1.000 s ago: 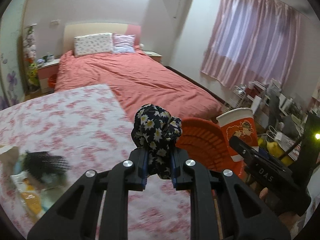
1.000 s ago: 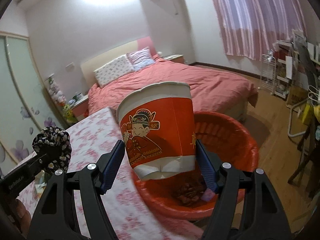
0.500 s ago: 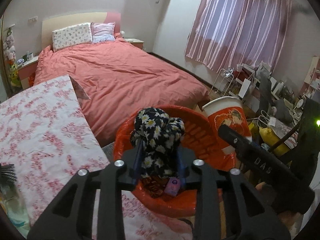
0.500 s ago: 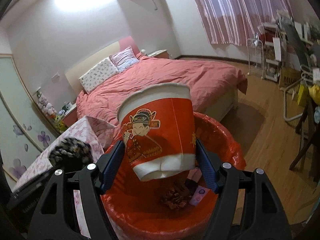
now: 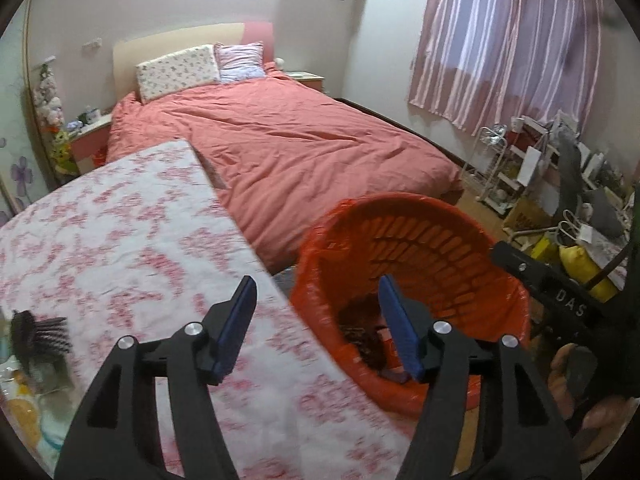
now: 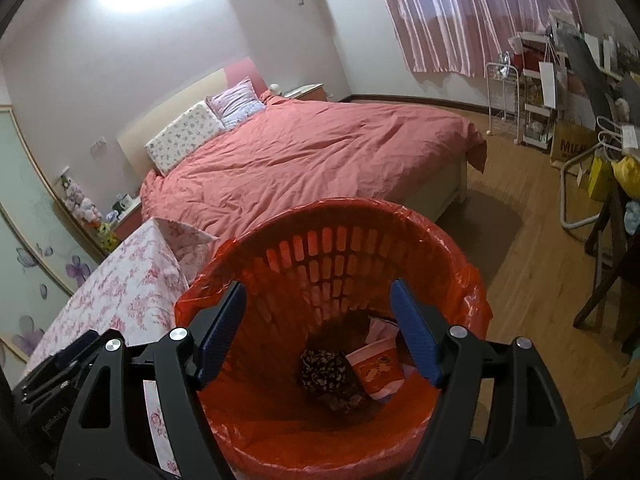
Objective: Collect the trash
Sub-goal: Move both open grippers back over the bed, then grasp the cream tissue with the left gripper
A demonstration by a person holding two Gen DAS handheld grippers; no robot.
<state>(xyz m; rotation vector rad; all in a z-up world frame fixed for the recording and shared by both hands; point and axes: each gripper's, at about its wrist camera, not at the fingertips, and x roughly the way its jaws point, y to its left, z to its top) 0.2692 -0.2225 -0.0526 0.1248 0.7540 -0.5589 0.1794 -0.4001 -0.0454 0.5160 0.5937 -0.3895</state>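
Observation:
An orange slatted basket lined with a red bag stands on the floor beside the table. At its bottom lie a dark flower-print cloth bundle and a red-and-white paper cup on its side. My right gripper hangs open above the basket mouth with nothing between its blue pads. My left gripper hovers over the table edge and the basket; its jaws are opening and nothing is between them. The right gripper's black body shows at the right of the left wrist view.
A table with a pink floral cloth lies left of the basket, with a black hairbrush and packets at its near-left edge. A bed with a salmon cover is behind. Cluttered shelves and a chair frame stand to the right on the wooden floor.
The left gripper opened and the flower-print bundle dropped into the basket. The cup left the right gripper and now lies in the basket. Both grippers sank toward the basket.

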